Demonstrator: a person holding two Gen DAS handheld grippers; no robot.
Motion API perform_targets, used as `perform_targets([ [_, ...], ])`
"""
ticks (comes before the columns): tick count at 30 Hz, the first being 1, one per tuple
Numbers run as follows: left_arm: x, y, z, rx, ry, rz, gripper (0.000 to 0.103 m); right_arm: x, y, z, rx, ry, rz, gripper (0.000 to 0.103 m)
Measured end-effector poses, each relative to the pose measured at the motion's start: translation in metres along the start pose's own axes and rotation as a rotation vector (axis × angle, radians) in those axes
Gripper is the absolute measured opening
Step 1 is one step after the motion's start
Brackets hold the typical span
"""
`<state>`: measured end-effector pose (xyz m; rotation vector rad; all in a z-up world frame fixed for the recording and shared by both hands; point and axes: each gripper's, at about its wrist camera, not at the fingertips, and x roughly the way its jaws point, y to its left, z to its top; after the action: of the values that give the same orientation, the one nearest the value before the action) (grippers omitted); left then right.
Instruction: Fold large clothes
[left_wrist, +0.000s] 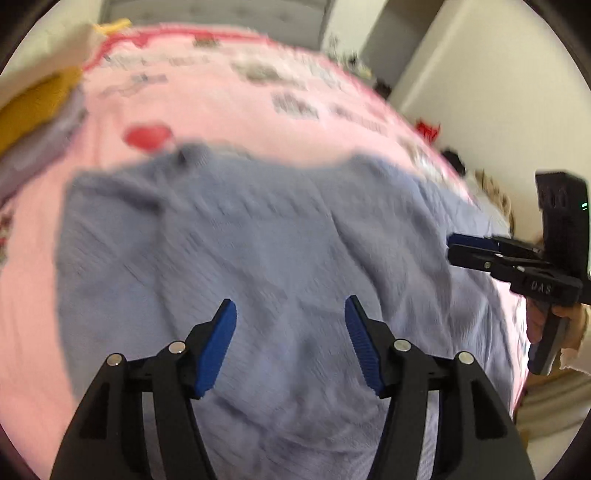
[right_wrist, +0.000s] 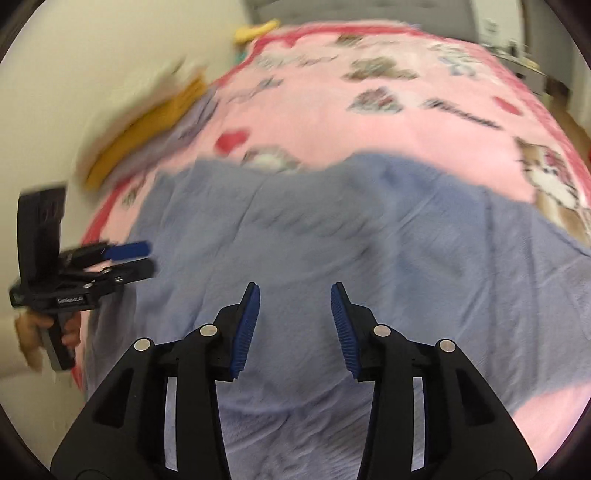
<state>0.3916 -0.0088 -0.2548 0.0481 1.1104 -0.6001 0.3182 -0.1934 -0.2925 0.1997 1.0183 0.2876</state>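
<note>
both spread and empty, left gripper (left_wrist: 290, 345) and right gripper (right_wrist: 295, 328) hover above a rumpled grey-blue knit garment (left_wrist: 258, 251) on a pink printed blanket (left_wrist: 229, 118).

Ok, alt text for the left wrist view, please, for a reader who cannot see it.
The open left gripper hovers empty above a grey-blue knitted garment spread on a pink printed blanket. The right gripper reaches in from the right edge, and folded clothes are stacked at the far left. The picture is motion-blurred.

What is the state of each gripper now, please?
Left gripper: open, holding nothing, above the blue garment.
Right gripper: open, holding nothing, above the same garment.
</note>
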Motion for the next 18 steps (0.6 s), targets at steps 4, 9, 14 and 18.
perform_targets([
  [4,0.019,0.005,-0.016,-0.053,0.039,0.022,0.063,0.027,0.006,-0.024,0.003,0.098,-0.071,0.057],
  [9,0.022,-0.004,-0.014,-0.001,0.046,0.053,0.067,0.04,0.009,-0.036,-0.016,0.104,-0.119,0.057],
  [14,-0.007,-0.019,-0.009,-0.127,-0.069,-0.052,0.079,-0.014,-0.016,-0.036,0.18,-0.068,-0.016,0.073],
  [18,-0.002,-0.052,-0.007,-0.149,-0.083,-0.083,0.087,-0.069,-0.097,-0.059,0.541,-0.2,-0.039,0.076],
])
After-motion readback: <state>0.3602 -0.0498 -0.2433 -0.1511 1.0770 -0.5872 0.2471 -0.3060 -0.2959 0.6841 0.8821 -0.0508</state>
